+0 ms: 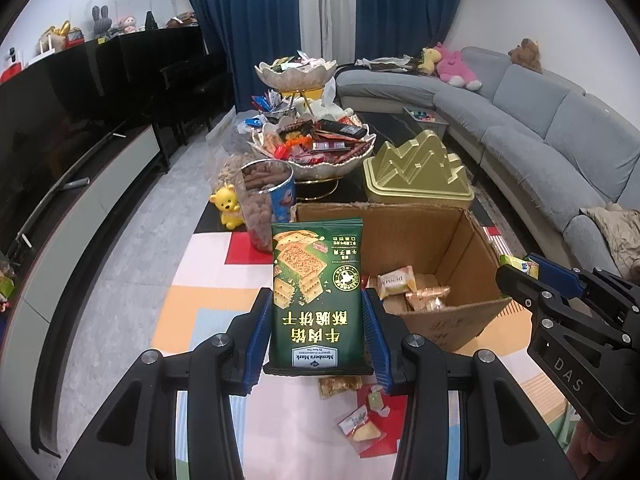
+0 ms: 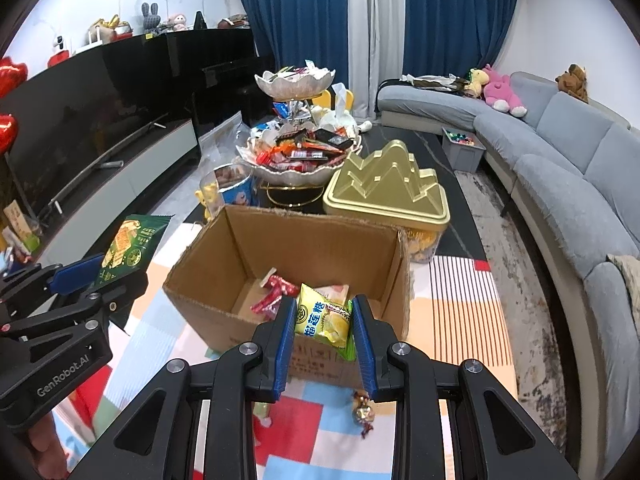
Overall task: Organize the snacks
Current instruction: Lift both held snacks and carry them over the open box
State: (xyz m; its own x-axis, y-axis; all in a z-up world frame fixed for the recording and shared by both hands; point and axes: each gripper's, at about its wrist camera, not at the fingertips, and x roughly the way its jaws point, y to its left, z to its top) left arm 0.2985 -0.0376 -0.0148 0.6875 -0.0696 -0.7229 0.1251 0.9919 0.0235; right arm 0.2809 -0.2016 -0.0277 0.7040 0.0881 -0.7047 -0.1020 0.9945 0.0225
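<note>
My left gripper (image 1: 317, 312) is shut on a dark green cracker packet (image 1: 318, 296), held upright above the patterned mat, just left of an open cardboard box (image 1: 460, 312). In the right wrist view, the same left gripper (image 2: 100, 276) shows at the left with the green packet (image 2: 128, 248). My right gripper (image 2: 322, 320) is shut on a small yellow candy packet (image 2: 324, 314), held over the near wall of the box (image 2: 288, 240). Several wrapped snacks (image 2: 276, 292) lie on the box floor. The right gripper (image 1: 520, 276) appears at the right edge of the left wrist view.
Loose wrapped sweets (image 1: 360, 420) lie on the mat below me. Behind the box stand a gold mountain-shaped tin (image 2: 388, 188), a tiered bowl stand full of snacks (image 2: 296, 152), a clear jar of nuts (image 1: 264, 204) and a yellow bear toy (image 1: 228, 208). A grey sofa (image 2: 560, 160) runs along the right.
</note>
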